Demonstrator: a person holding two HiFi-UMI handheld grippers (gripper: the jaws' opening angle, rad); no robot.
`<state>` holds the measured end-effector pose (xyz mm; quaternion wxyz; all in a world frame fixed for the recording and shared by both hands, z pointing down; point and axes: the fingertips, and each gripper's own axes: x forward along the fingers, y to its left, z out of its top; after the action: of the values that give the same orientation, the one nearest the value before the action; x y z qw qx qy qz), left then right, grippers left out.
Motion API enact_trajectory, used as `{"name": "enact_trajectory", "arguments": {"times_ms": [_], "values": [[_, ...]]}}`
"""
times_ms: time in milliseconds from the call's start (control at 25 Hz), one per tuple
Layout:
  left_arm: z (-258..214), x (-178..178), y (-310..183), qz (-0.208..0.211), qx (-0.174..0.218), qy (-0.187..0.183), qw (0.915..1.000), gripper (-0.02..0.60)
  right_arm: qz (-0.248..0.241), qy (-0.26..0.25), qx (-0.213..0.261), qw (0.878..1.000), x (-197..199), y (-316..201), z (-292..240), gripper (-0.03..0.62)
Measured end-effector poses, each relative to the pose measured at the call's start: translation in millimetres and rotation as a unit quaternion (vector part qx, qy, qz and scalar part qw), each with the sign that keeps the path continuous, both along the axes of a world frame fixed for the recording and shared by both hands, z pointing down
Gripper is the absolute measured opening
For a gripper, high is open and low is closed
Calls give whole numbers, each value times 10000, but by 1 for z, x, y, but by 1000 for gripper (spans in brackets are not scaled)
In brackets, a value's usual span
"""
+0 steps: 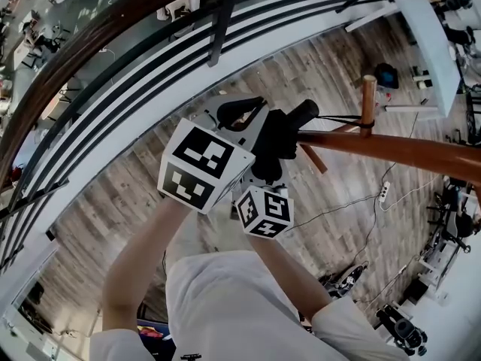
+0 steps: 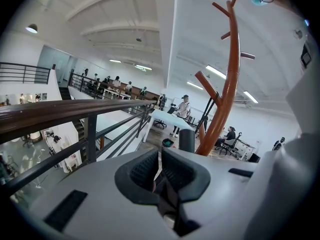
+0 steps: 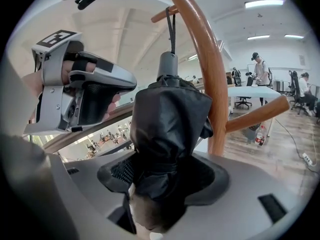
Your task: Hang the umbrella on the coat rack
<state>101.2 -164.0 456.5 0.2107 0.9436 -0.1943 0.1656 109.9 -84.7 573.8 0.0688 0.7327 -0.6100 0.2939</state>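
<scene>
The brown wooden coat rack [image 1: 398, 150] [image 2: 227, 84] [image 3: 210, 74] stands just ahead of me. My right gripper [image 3: 165, 184] is shut on a folded black umbrella [image 3: 167, 126] [image 1: 279, 140], which rises between its jaws. The umbrella's thin strap [image 3: 171, 29] runs up to a peg [image 3: 162, 14] [image 1: 367, 100] and looks looped round it. Beside the umbrella my left gripper [image 1: 242, 113] [image 3: 82, 91] is held up, apart from the fabric. In the left gripper view its pads [image 2: 172, 171] are together with nothing between them.
A dark metal railing [image 1: 113, 74] [image 2: 75, 116] with a wooden top rail runs close on the left, with a drop behind it. A white table [image 2: 165, 118], chairs and several people are farther off. Cables [image 1: 379, 195] and equipment lie on the wooden floor.
</scene>
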Motion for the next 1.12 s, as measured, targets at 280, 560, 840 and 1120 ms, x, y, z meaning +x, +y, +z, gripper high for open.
{"name": "enact_trajectory", "arguments": {"times_ms": [280, 560, 840, 1120], "values": [[4, -2, 6, -18, -49, -3, 10000, 35, 83, -541, -50, 9985, -2, -1, 12, 307], [3, -6, 14, -40, -66, -35, 10000, 37, 129, -648, -243, 9975, 2, 5, 17, 308], [5, -7, 20, -38, -62, -62, 10000, 35, 141, -667, -224, 9974, 5, 7, 17, 307], [-5, -7, 27, -39, -16, -65, 10000, 37, 108, -661, -175, 9976, 6, 14, 6, 307]]}}
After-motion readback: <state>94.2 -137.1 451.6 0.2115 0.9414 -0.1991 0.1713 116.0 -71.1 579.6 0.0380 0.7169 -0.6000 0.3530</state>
